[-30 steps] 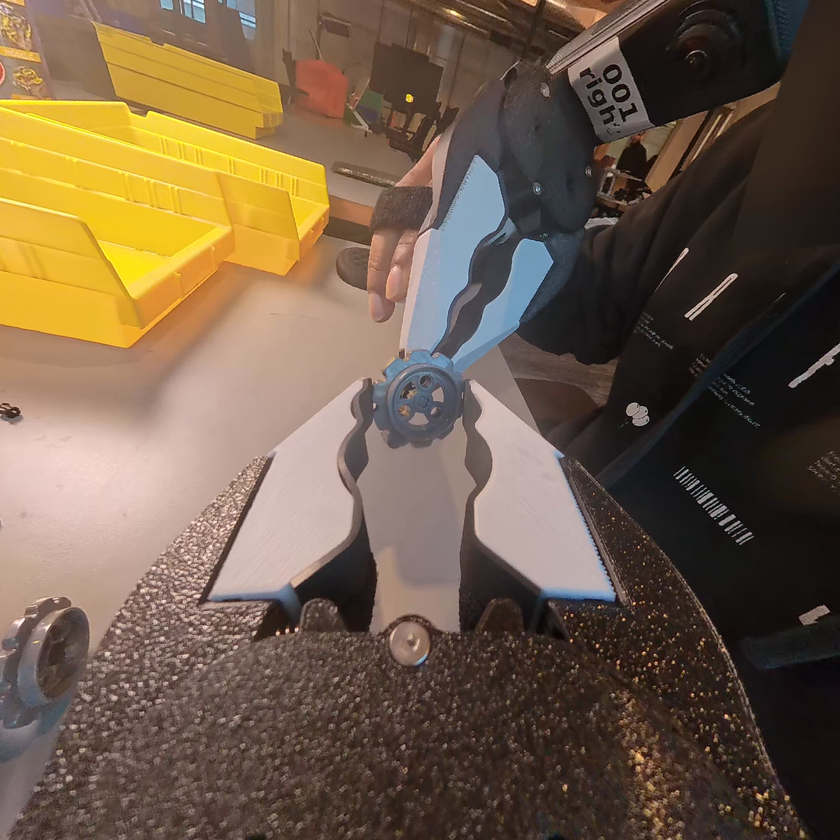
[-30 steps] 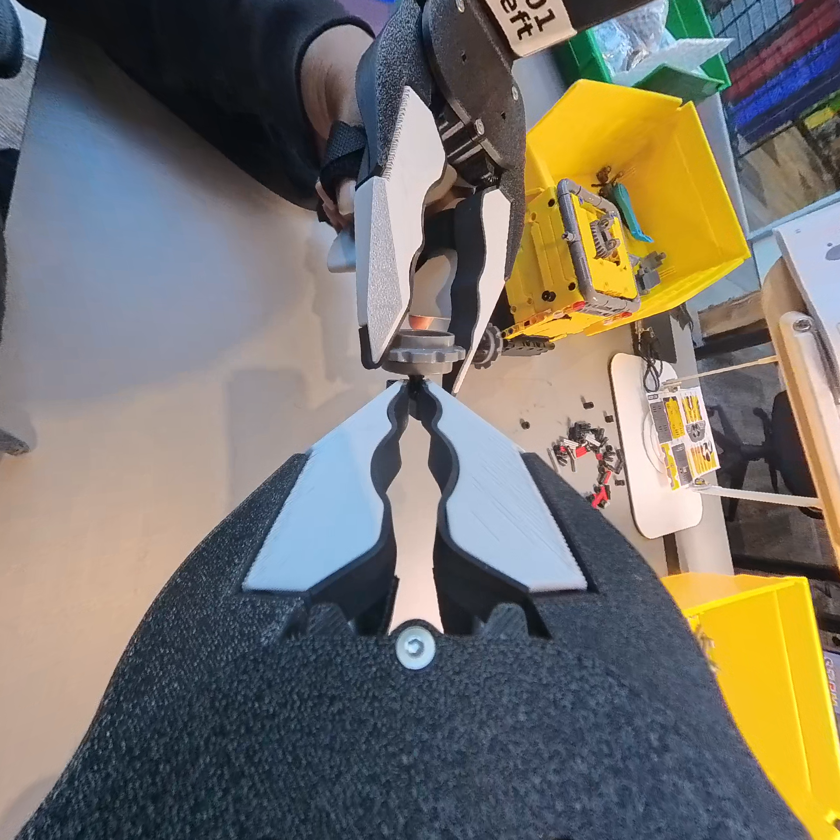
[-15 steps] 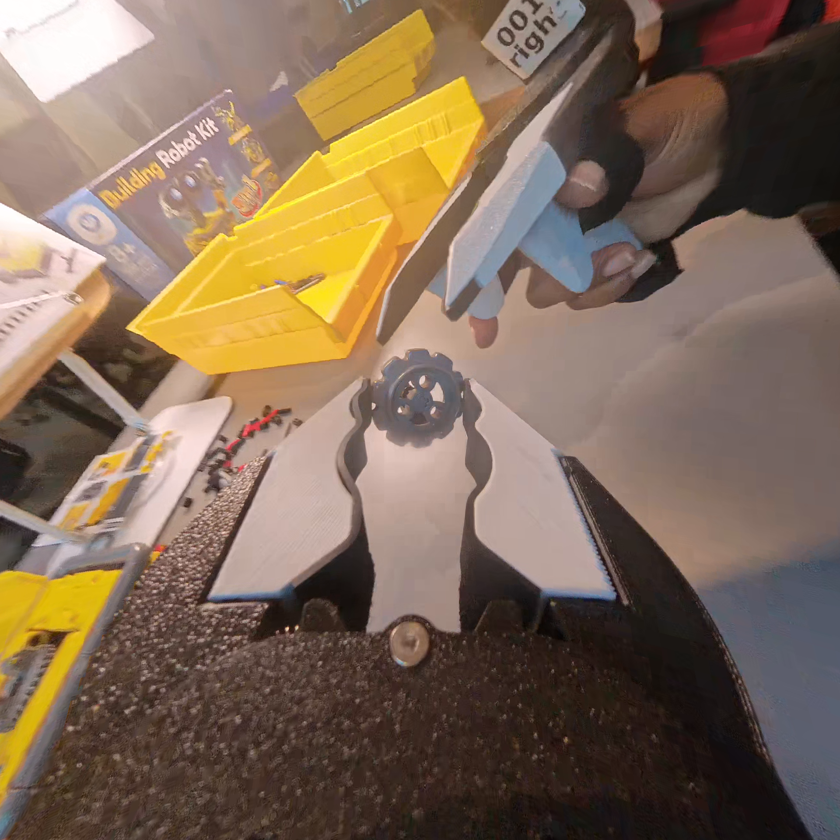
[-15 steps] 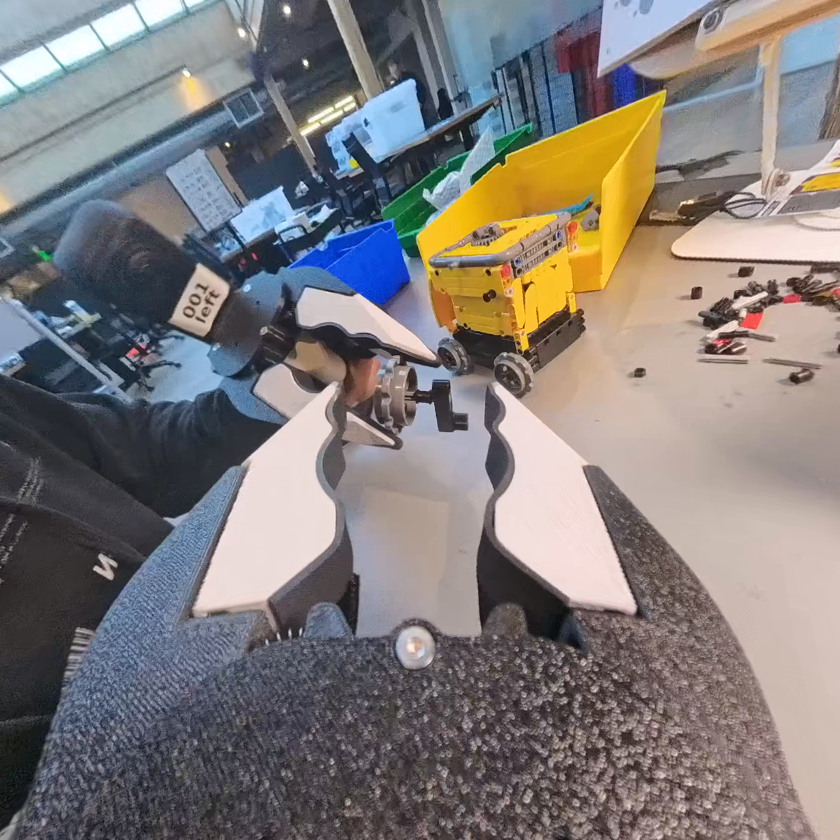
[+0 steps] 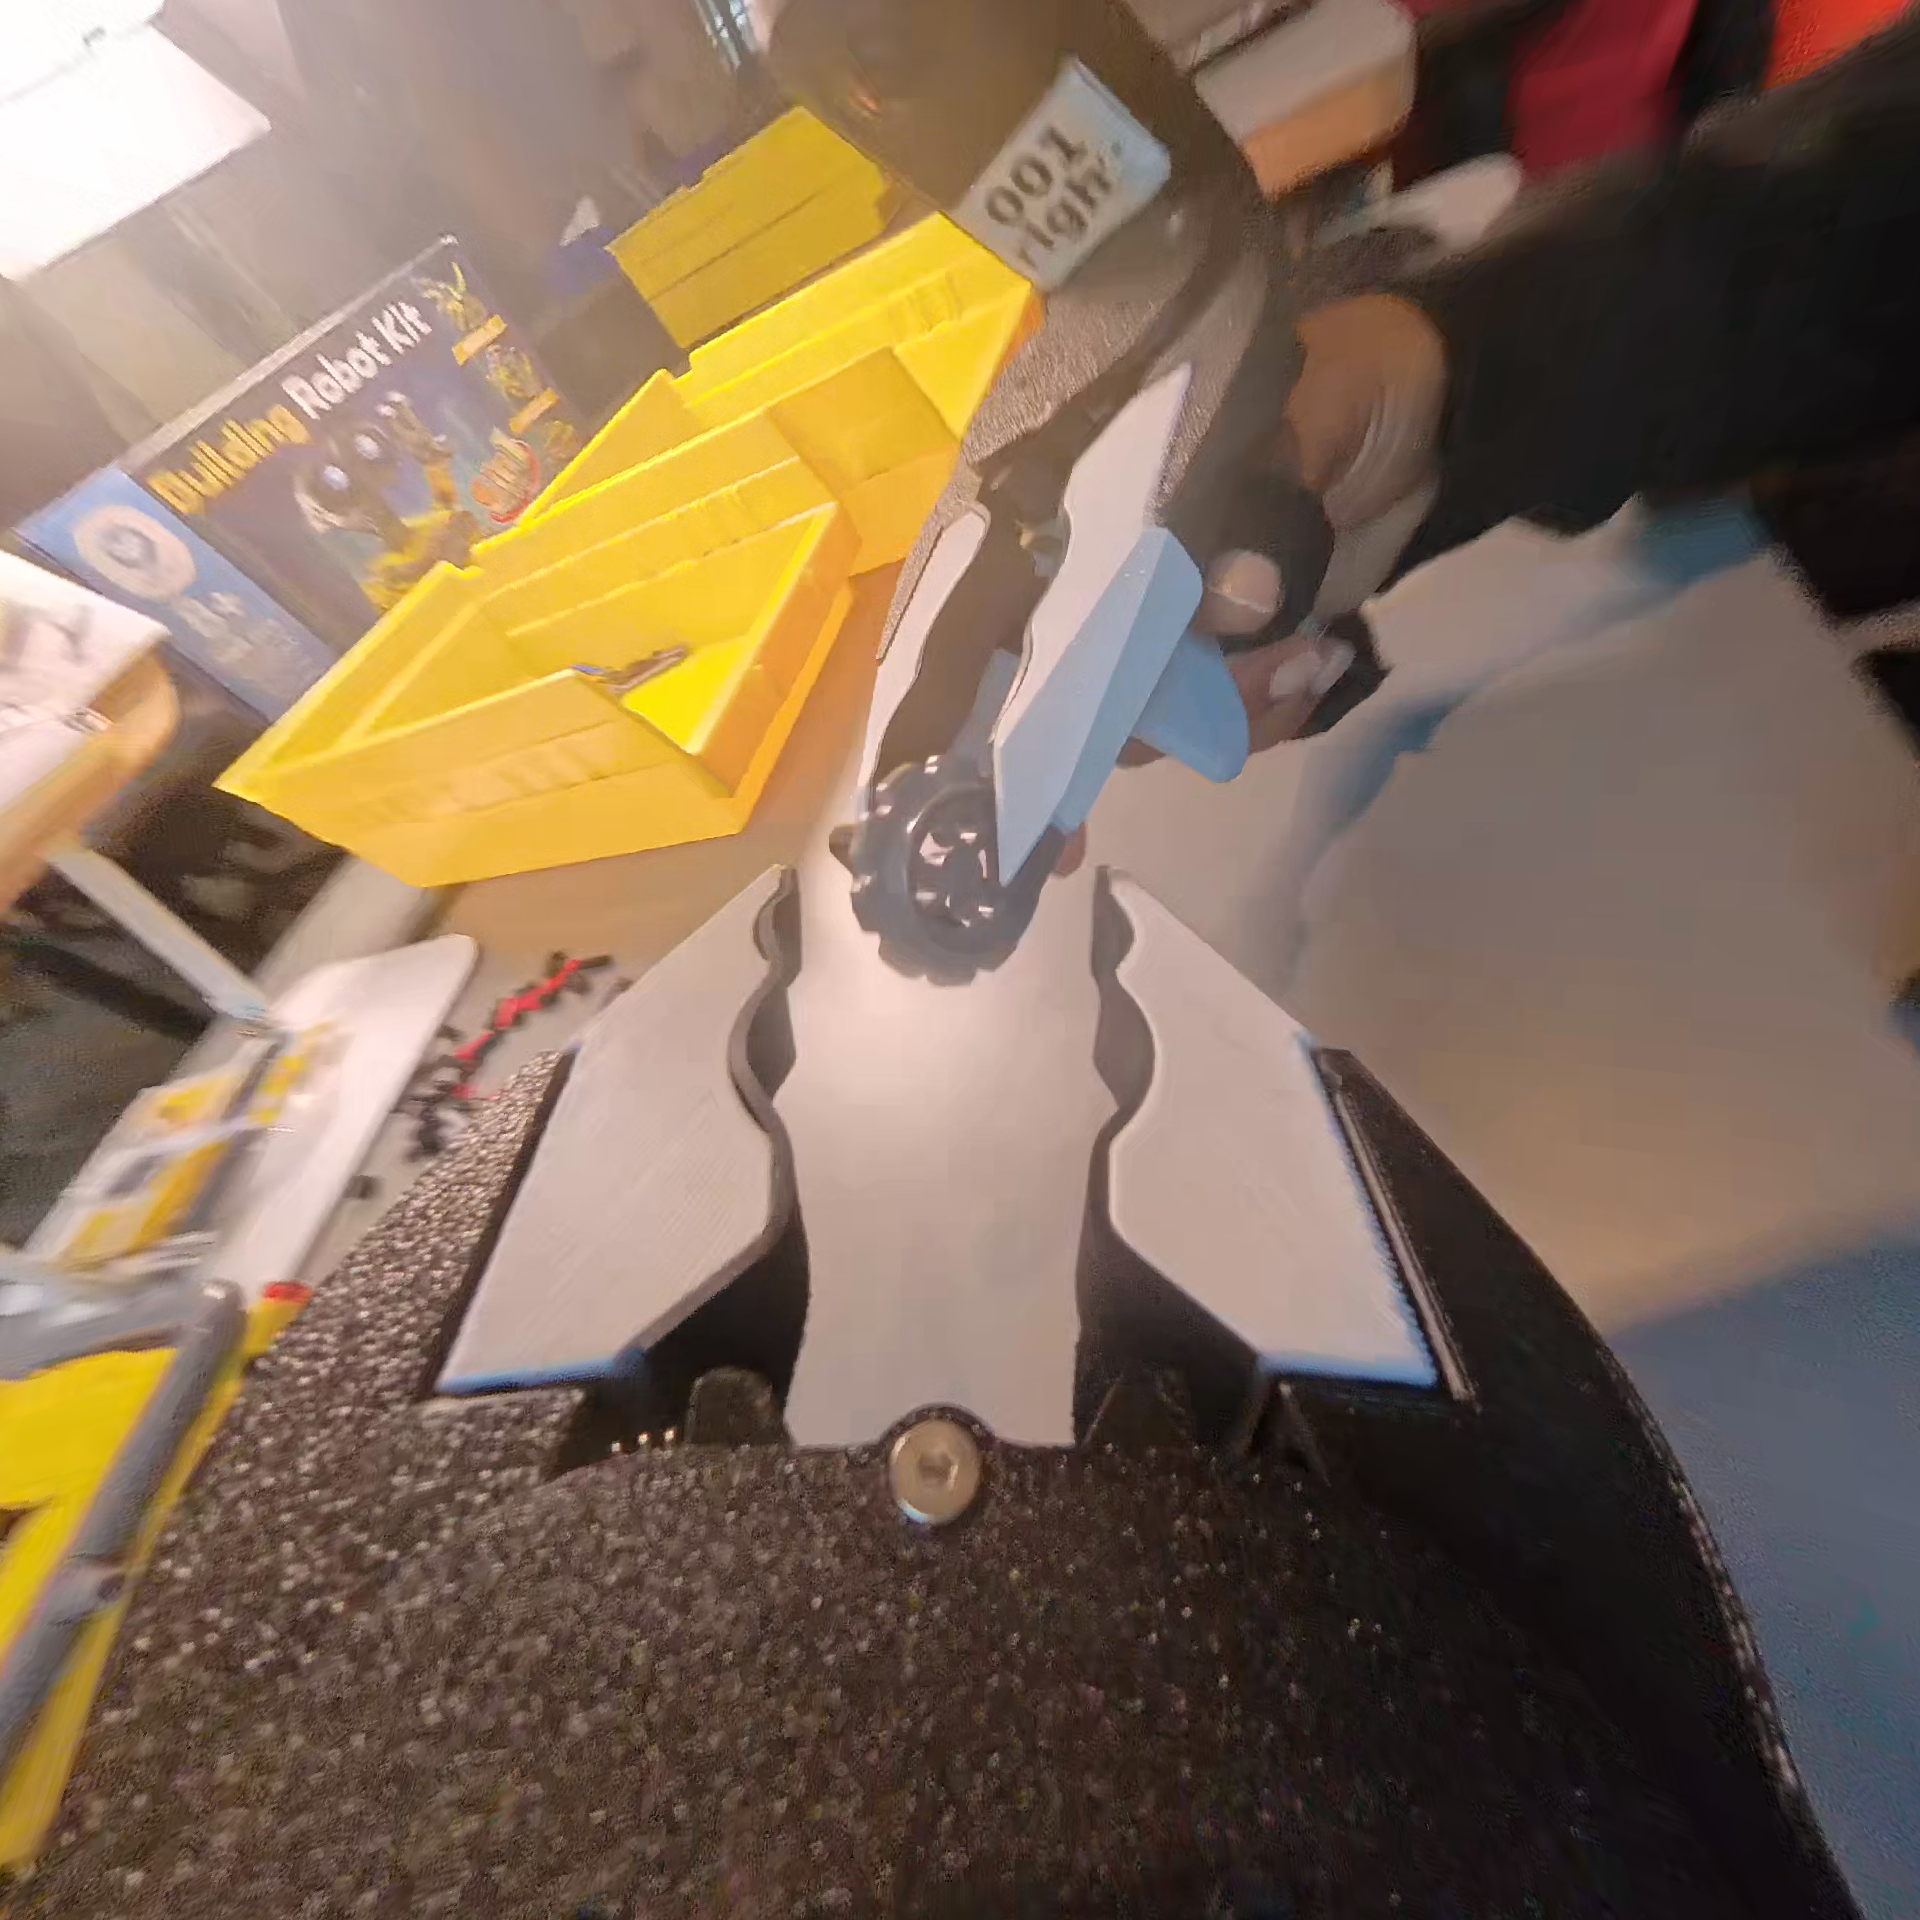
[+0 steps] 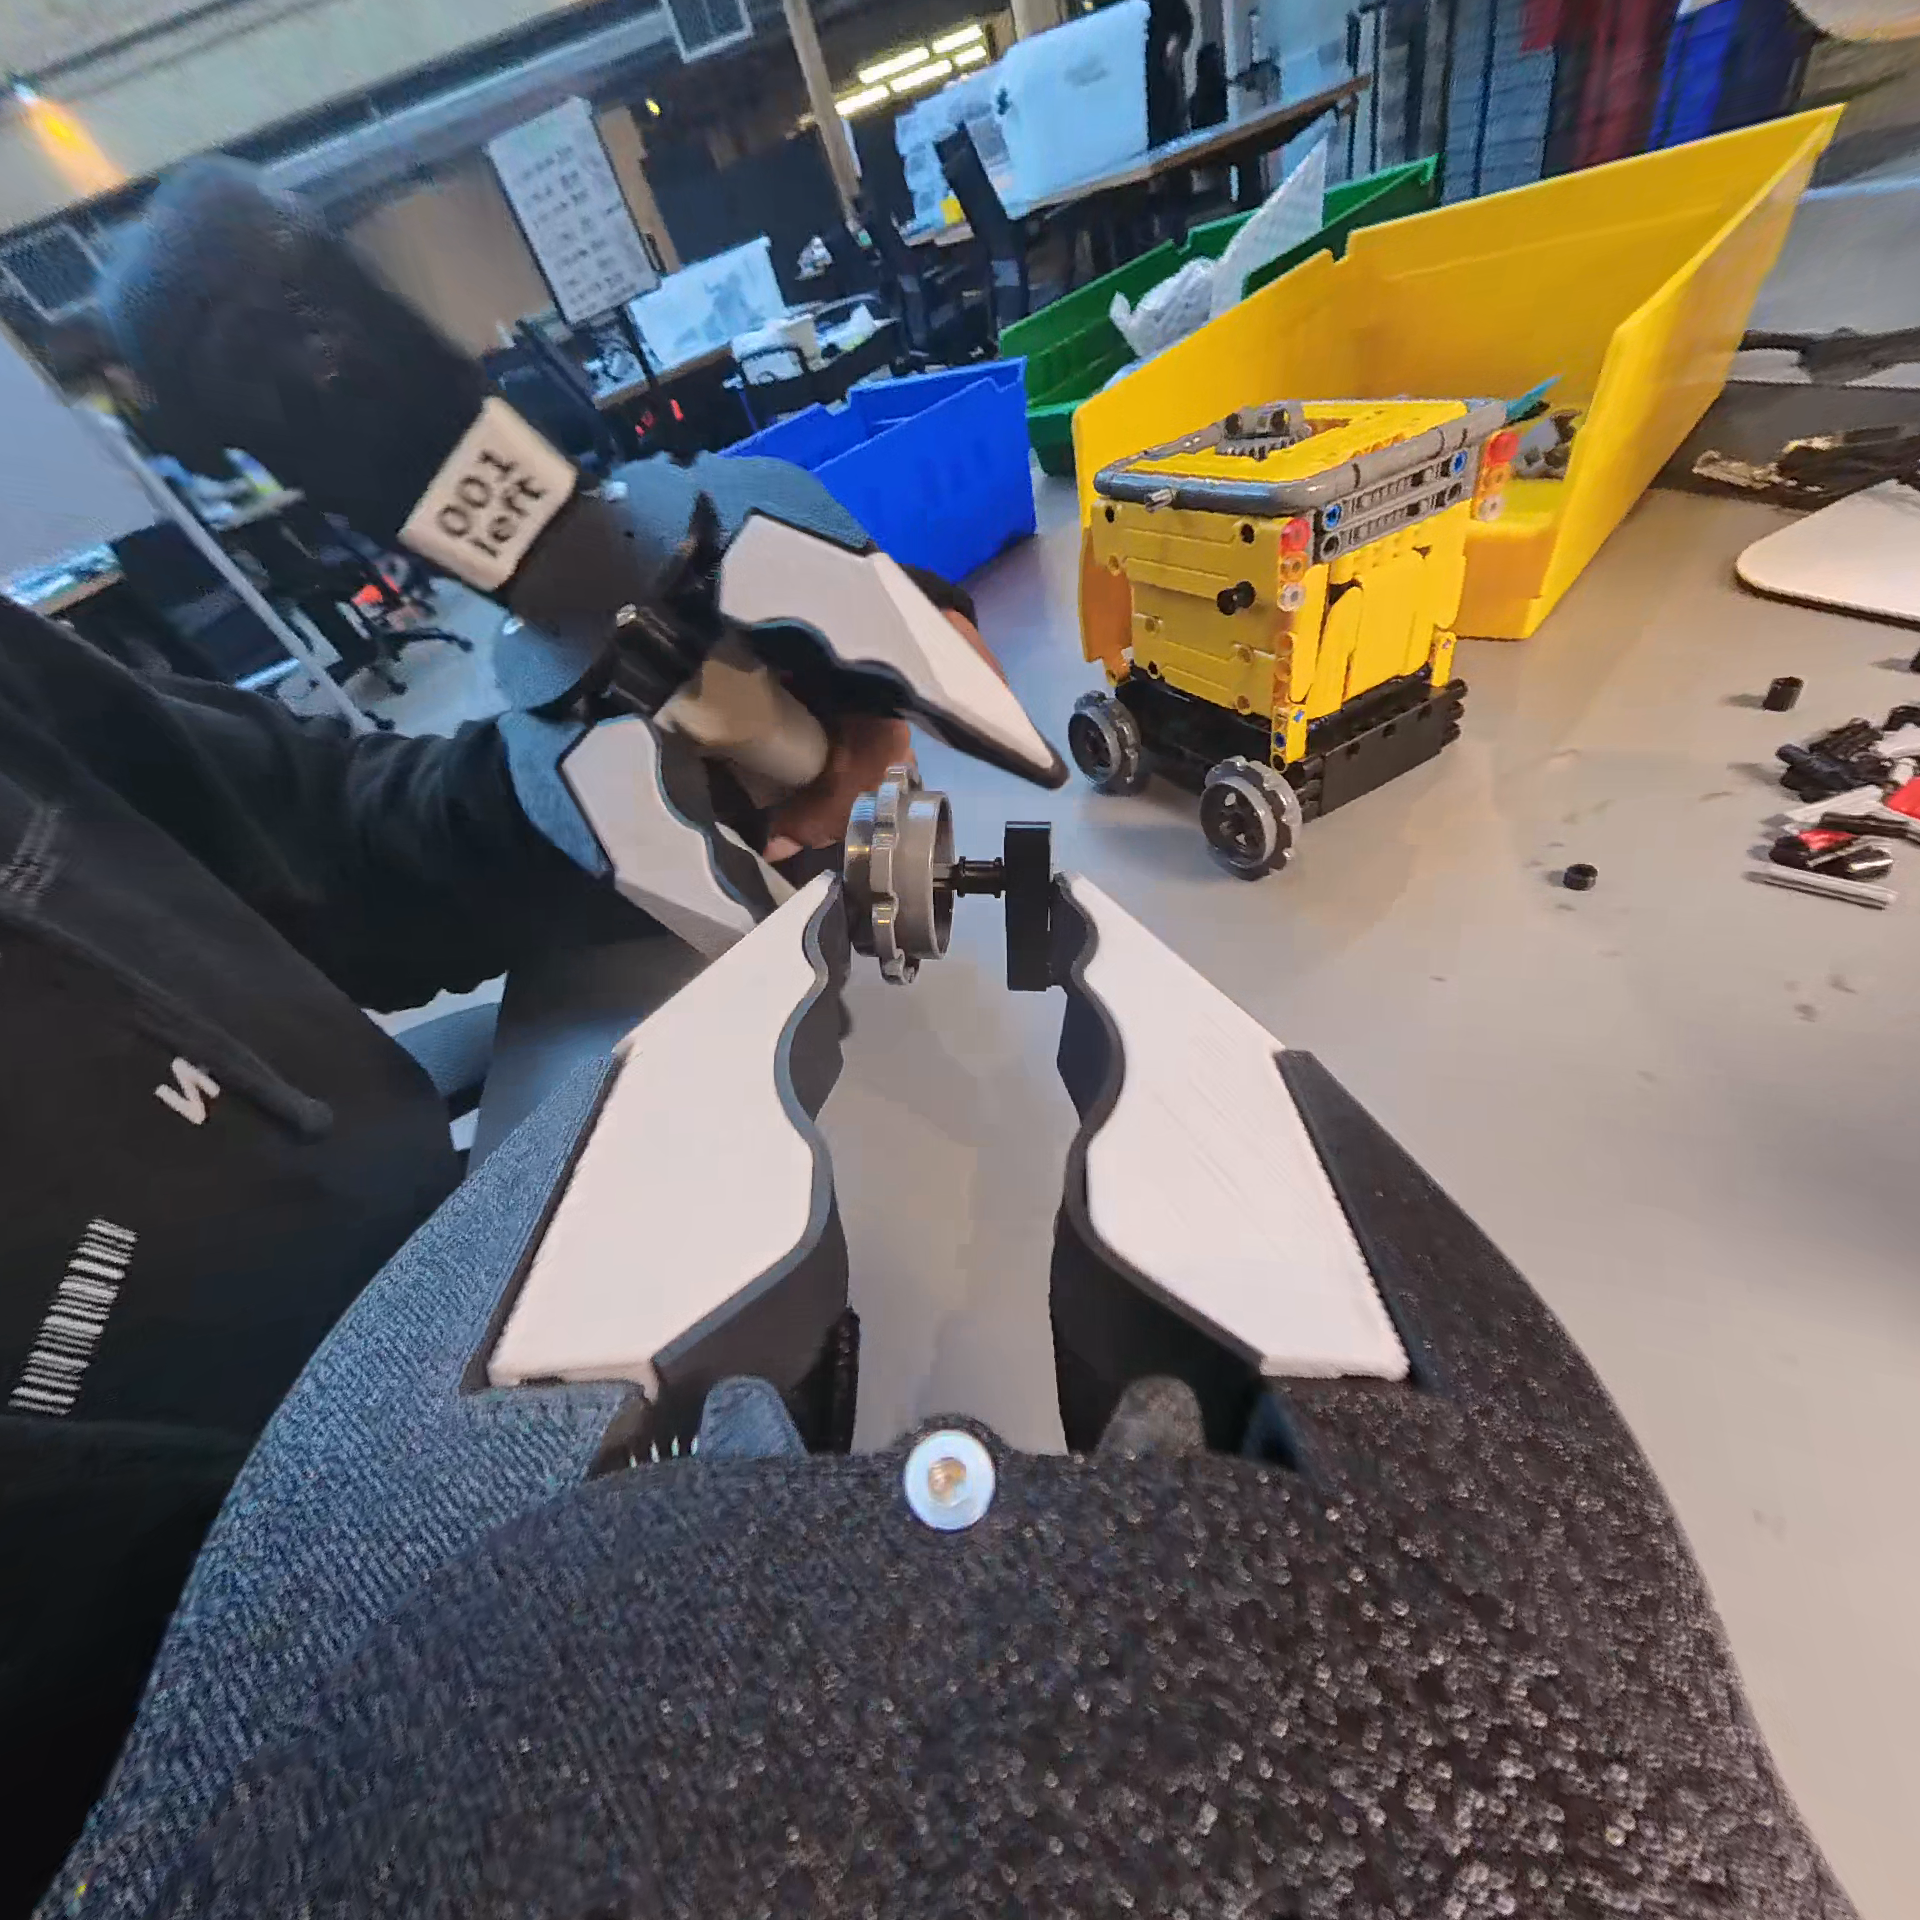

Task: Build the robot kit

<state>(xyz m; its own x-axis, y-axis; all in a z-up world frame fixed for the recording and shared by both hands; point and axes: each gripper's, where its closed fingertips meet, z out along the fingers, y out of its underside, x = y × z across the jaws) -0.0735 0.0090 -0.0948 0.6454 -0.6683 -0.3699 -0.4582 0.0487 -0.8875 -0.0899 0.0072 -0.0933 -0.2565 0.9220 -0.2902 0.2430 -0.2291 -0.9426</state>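
The right gripper (image 6: 951, 914) is clamping a small toy-brick wheel assembly (image 6: 940, 883) endwise: its left fingertip is pressing on the grey toothed wheel (image 6: 896, 873), its right fingertip on the black block (image 6: 1029, 904) at the other end of a short black axle, so the piece is sitting crosswise in the gap, up off the grey table (image 6: 1558, 1091), with both ends pinned and the axle unable to slide out. The left gripper (image 5: 940, 904) is standing with its fingers spread wide and nothing between them; the wheel is lying just beyond its tips, apart from them, so its weight appears to be resting on the right gripper alone. In the right wrist view the left gripper is sitting just behind and left of the wheel, tips pointed toward it. Further back on the table a yellow brick-built cart (image 6: 1288, 603) on small wheels is standing in front of a yellow bin (image 6: 1662, 260), with loose black and red pieces (image 6: 1849, 821) scattered to the right. The left wrist view is blurred, showing more yellow bins (image 5: 582, 665) and a blue kit box (image 5: 312, 457).
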